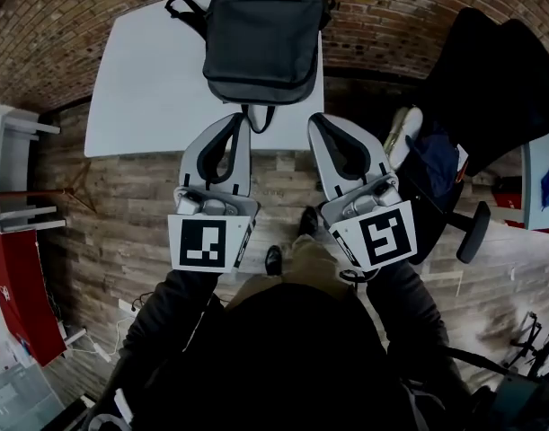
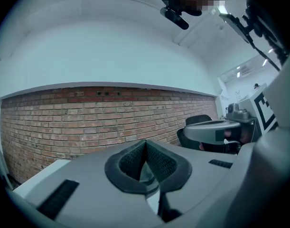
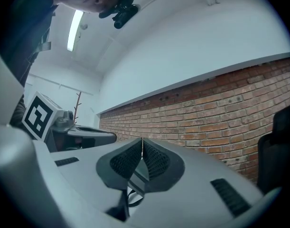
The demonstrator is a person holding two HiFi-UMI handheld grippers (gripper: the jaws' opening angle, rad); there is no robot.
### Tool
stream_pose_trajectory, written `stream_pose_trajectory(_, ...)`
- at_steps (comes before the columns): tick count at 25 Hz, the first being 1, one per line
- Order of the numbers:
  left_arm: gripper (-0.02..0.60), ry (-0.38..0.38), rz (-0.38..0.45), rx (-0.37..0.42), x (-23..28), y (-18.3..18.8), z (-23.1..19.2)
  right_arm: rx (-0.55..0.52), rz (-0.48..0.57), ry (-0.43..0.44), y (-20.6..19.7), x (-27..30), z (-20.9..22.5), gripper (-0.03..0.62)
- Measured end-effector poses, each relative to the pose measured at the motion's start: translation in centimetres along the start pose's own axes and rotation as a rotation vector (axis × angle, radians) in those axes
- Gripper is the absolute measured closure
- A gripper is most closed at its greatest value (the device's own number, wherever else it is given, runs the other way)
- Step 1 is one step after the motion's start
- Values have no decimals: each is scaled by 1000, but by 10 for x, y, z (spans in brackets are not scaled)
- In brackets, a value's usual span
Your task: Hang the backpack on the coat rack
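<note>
A dark grey backpack (image 1: 261, 34) lies on the white table (image 1: 148, 79) at the top of the head view, and one strap (image 1: 259, 117) hangs over the table's near edge. My left gripper (image 1: 242, 119) is shut and empty, its tip just left of that strap. My right gripper (image 1: 314, 119) is also shut and empty, a little right of the strap. In the left gripper view the pads (image 2: 145, 146) meet with nothing between them. The right gripper view shows its fingertips (image 3: 142, 141) together against the brick wall (image 3: 206, 113). A thin branched pole, perhaps the coat rack (image 3: 78, 106), stands far off.
A black office chair (image 1: 490, 79) with dark blue cloth (image 1: 436, 164) on it stands at the right. A white shelf unit (image 1: 13, 173) and a red cabinet (image 1: 22, 285) are at the left. A brick wall (image 1: 40, 34) runs behind the table, over wood-plank floor (image 1: 121, 232).
</note>
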State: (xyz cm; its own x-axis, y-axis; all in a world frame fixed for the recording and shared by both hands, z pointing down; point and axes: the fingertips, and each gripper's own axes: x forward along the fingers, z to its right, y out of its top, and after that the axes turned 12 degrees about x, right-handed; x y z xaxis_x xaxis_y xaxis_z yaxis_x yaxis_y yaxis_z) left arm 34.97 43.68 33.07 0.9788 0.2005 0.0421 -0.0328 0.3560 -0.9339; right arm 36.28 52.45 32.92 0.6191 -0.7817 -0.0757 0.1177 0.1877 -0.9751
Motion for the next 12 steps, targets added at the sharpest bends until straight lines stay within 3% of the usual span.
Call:
stream_pose_trajectory(6,572,36,-25,25,36,6,3,16,20,52,13,15,32,586)
stream_pose_trajectory(12,572,94,-16,0,48,26,-1,11,30,112,25,26,42,586)
